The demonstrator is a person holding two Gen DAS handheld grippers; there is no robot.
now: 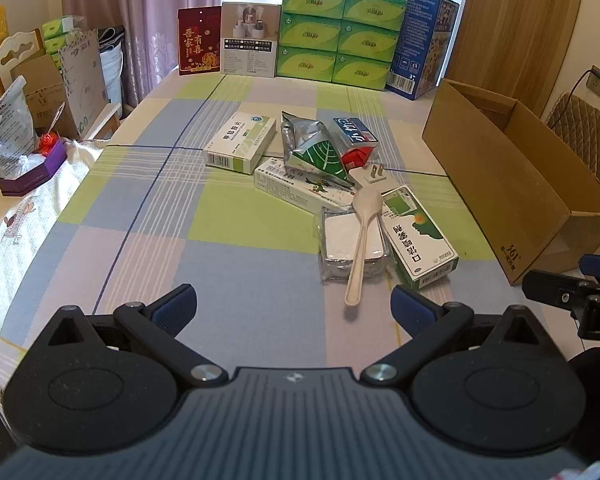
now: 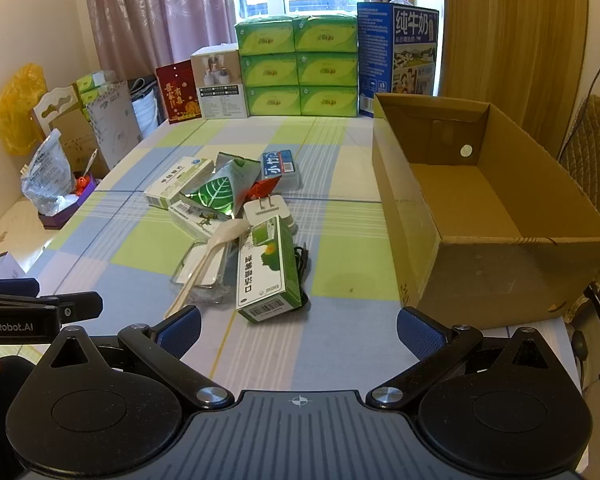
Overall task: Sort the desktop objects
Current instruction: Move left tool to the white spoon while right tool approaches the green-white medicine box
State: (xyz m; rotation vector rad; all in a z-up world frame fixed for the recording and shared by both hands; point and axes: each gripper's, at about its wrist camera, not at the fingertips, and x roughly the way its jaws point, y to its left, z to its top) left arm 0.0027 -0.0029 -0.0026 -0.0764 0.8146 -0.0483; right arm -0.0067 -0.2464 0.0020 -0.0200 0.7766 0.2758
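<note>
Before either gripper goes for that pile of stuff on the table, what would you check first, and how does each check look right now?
1. Left gripper open and holding nothing: ok.
2. Right gripper open and holding nothing: ok.
3. Cardboard box open at the top with room inside: ok.
4. Spoon free to lift: ok, it lies on top of the clear tray, handle toward the left gripper.
5. Green medicine box free to lift: not ok, a black cable runs under it.
6. Charger plug loose from that cable: cannot tell.
</note>
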